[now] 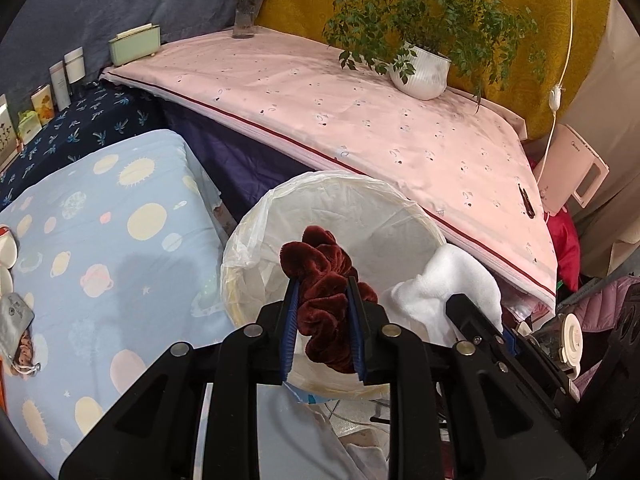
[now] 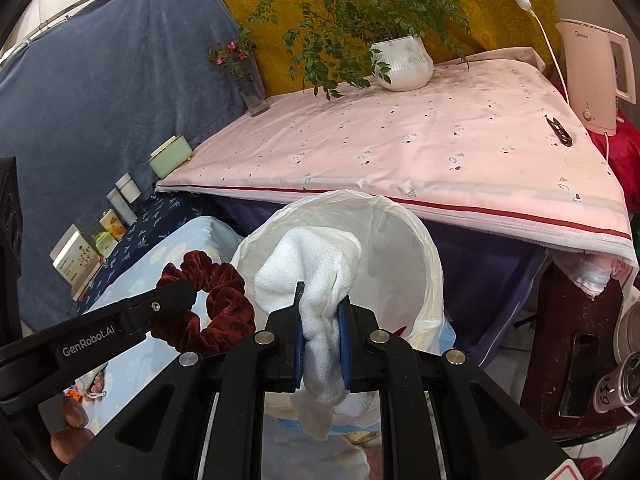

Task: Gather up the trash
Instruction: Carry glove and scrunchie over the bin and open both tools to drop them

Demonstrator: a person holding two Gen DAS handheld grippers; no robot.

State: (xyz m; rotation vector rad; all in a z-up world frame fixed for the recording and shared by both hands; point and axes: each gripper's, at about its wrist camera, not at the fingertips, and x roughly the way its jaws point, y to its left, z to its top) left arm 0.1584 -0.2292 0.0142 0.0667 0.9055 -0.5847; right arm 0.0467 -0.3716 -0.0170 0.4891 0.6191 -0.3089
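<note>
Two grippers hang side by side over a white-lined trash bin (image 1: 344, 216) that stands between a pink-covered table (image 1: 360, 120) and a bed with a pale blue planet-print sheet (image 1: 100, 240). The left gripper (image 1: 325, 304) has its blue-padded fingers (image 1: 291, 320) clamped on a dark red velvet scrunchie (image 1: 324, 280), which bulges out above and below the pads and sits over the bin's near-left rim. The right gripper (image 2: 322, 312) pinches a bunched white cloth (image 2: 316, 272) between its blue pads; the cloth's upper end puffs out above the fingers in front of the bin's mouth, and its lower end dangles under them. In the right wrist view the scrunchie hangs just left of the cloth, apart from it. On the table stand a potted green plant (image 2: 404, 62) and a glass vase with pink flowers (image 2: 250, 84); a small black clip (image 2: 560, 130) lies near the table's right edge, beside a pale pink electric kettle (image 2: 596, 76).
</note>
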